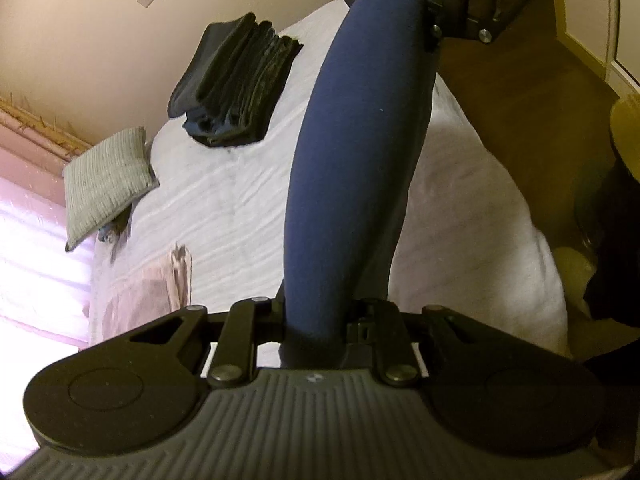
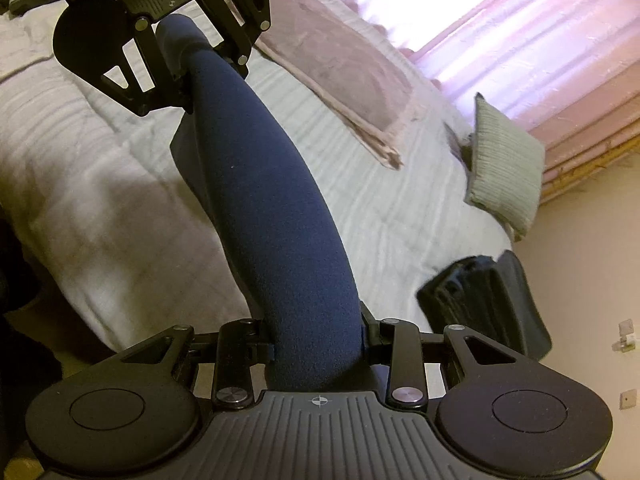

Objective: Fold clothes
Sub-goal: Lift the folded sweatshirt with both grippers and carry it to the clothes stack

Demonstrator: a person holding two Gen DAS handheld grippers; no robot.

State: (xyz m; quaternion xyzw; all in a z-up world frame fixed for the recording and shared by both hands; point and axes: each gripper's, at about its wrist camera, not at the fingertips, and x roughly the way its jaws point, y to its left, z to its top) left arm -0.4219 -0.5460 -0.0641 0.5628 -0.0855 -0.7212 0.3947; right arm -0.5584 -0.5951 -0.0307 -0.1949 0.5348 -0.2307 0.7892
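A navy blue garment (image 1: 352,160) is stretched in a taut band in the air above the bed. My left gripper (image 1: 320,328) is shut on one end of it, at the bottom of the left wrist view. The right gripper (image 1: 432,20) clamps the other end at the top. In the right wrist view the same navy garment (image 2: 272,200) runs from my right gripper (image 2: 316,340) up to the left gripper (image 2: 180,60). A stack of folded dark clothes (image 1: 236,84) (image 2: 480,300) lies on the bed near the wall.
The bed has a white quilted cover (image 1: 224,208) (image 2: 100,200). A grey ribbed cushion (image 1: 106,184) (image 2: 508,172) and a folded pink blanket (image 1: 140,300) (image 2: 340,72) lie toward the curtained window. Brown floor (image 1: 520,120) runs beside the bed.
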